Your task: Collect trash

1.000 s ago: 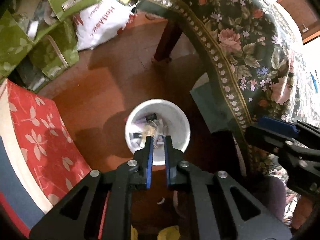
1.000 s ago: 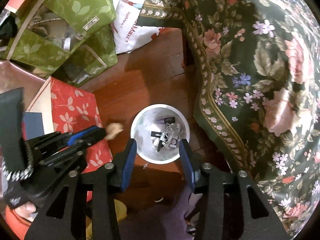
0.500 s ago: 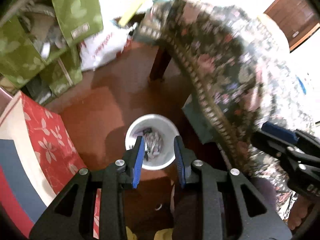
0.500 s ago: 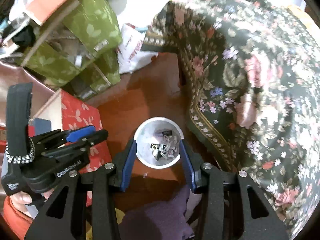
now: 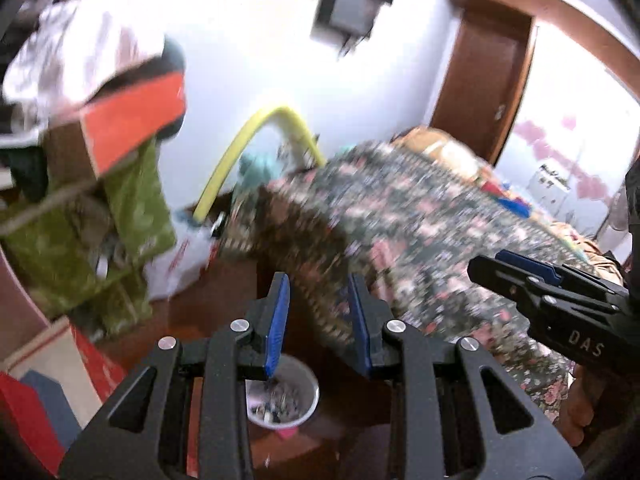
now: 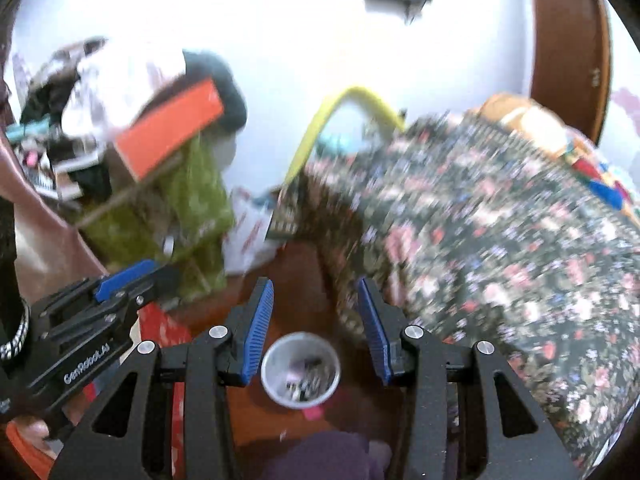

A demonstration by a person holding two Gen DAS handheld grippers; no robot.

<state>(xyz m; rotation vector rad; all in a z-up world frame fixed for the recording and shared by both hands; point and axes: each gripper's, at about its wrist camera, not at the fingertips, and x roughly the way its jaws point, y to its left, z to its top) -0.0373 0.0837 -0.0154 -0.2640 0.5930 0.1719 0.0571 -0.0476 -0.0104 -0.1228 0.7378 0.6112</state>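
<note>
Left wrist view: the left gripper stands with its jaws apart and nothing between the blue pads; below them, near the bottom of the frame, the white bin sits on the brown floor with scraps inside; the flowered cloth over a table fills the right, blurred; the right gripper shows at the right edge, side-on.

Right wrist view: the right gripper has its jaws apart and empty; the bin lies between and below the pads, well apart from them; the left gripper is at the left, a hand under it; a pink scrap lies on the floor touching the bin's near side.

Judgement: a drop into the bin looks finished, and both grippers are free; the next move calls for finding more trash, perhaps that pink scrap, and lowering one open gripper onto it.
</note>
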